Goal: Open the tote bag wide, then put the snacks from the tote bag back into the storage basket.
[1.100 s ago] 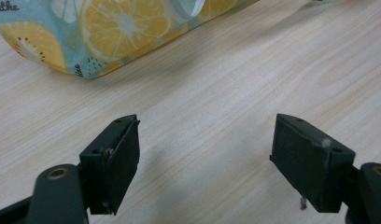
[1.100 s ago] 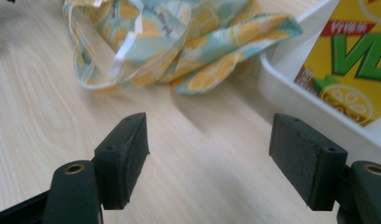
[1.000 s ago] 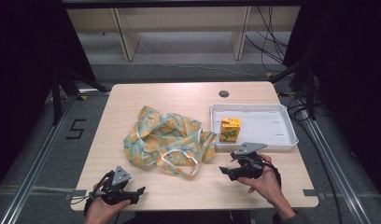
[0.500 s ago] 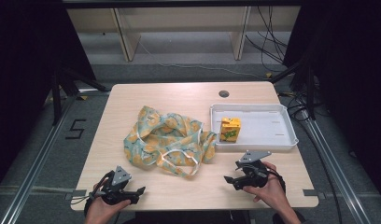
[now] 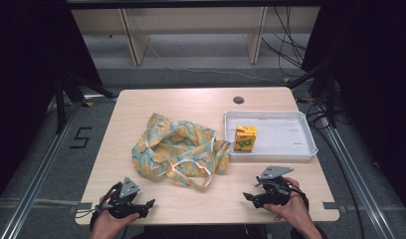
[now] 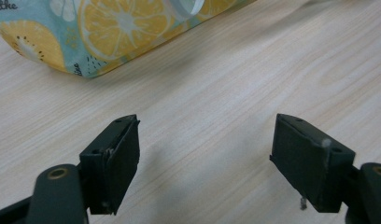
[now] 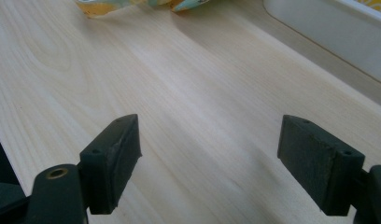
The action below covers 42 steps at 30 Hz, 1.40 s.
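— Broadly, what occupies the wooden table (image 5: pixel 201 107)?

— A crumpled citrus-print fabric bag (image 5: pixel 178 149) lies at centre. At its 3 o'clock, touching it, stands a white tray (image 5: pixel 303 132) holding a yellow juice carton (image 5: pixel 245 138) upright in its near-left part.

— And the grippers?

— Left gripper (image 5: pixel 146 205) rests at the bag's 7 o'clock, jaws spread over bare wood. Right gripper (image 5: pixel 249 197), at the bag's 5 o'clock, has just been opening; its jaws stand wide with nothing between them.
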Motion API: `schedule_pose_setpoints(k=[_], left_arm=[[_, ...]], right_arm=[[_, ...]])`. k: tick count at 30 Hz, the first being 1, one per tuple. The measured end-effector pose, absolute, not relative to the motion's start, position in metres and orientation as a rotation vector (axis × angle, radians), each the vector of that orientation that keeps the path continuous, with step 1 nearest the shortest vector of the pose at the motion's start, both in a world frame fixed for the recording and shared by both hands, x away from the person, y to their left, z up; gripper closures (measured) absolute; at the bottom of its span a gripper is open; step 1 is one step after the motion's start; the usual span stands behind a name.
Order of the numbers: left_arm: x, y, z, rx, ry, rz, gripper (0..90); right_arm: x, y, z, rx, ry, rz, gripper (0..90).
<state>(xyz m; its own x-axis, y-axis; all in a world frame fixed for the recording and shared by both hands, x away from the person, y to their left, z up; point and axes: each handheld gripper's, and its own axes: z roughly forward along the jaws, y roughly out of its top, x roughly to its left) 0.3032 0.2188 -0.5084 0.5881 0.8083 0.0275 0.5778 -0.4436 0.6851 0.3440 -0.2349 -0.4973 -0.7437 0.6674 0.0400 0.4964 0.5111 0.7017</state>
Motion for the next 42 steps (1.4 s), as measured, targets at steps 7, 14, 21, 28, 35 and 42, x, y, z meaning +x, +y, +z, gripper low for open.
schedule_pose_setpoints(k=[7,14,21,28,35,42], left_arm=[[0.304,0.219,-0.508,2.193,1.083,0.472,23.2],[0.304,0.220,-0.507,2.190,1.079,0.462,23.2],[0.303,0.220,-0.508,2.178,1.101,0.470,23.2],[0.303,0.221,-0.508,2.195,1.086,0.466,23.2],[0.304,0.220,-0.508,2.198,1.082,0.465,23.2],[0.304,0.220,-0.507,2.194,1.081,0.469,23.2]], right_arm=[[0.342,-0.236,-0.495,1.038,2.528,1.036,22.2],[0.339,-0.238,-0.496,1.035,2.513,1.069,22.3],[0.332,-0.242,-0.496,1.044,2.536,1.044,22.4],[0.328,-0.246,-0.502,1.062,2.519,1.069,22.3],[0.320,-0.252,-0.507,1.034,2.512,1.002,23.6],[0.317,-0.255,-0.505,1.037,2.527,0.961,23.1]])
